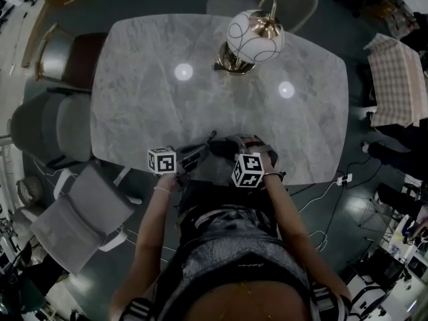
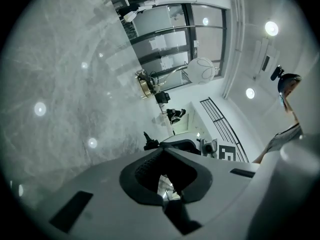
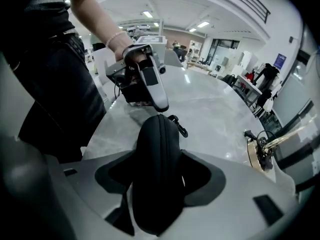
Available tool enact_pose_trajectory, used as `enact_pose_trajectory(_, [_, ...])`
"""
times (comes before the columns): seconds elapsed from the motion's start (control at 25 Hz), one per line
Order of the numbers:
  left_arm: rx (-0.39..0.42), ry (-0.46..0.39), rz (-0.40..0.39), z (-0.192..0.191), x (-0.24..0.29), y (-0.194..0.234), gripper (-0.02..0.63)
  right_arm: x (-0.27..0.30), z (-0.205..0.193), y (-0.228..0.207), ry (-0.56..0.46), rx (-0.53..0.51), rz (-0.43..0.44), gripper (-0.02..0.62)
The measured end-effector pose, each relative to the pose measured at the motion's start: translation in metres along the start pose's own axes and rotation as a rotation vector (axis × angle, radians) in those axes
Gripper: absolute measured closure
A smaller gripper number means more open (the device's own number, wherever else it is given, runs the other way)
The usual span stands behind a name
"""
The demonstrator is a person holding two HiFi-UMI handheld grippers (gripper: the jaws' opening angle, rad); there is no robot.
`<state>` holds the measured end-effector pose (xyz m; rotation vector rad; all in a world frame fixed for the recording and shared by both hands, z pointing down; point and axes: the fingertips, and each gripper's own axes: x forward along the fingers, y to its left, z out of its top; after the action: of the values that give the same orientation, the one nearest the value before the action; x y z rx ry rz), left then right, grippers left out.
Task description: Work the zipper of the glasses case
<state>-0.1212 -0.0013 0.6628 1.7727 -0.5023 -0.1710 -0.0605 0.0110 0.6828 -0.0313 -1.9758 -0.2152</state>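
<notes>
**Head view:** A marble surface point(image 1: 147, 99) is seen from above, with a globe lamp point(image 1: 253, 37) set at its far edge. At the near edge, about midway, the black glasses case point(image 1: 226, 146) is seen between the left gripper point(image 1: 197, 152) and the right gripper point(image 1: 246, 154), each carried in one of a person's hands. Chairs point(image 1: 50, 122) are ranged beside the left edge.

**Left gripper view:** The fingers point(image 2: 145, 169) are seen pressed together at the tips, with no gap left. Whether the zipper pull is pinched there cannot be told. The case is seen just beyond the tips.

**Right gripper view:** The fingers point(image 3: 205, 176) are clamped on the sides of the case. The case is stood on edge with its zipper seam uppermost, above the near edge. A small clip point(image 3: 178, 124) is seen at its far end. The left gripper's tips are placed right at that end; contact cannot be made out.
</notes>
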Motion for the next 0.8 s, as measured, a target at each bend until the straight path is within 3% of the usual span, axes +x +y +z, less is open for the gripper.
enact_pose_trajectory(0.36, [-0.029, -0.018, 0.084, -0.003, -0.004, 0.012, 0.599, 0.007, 0.001, 0.002, 0.016, -0.003, 0.000, 0.293])
enact_pose_trajectory(0.8, [0.114, 0.105, 0.140, 0.007, 0.018, -0.018, 0.598, 0.009, 0.000, 0.000, 0.009, 0.020, -0.001, 0.293])
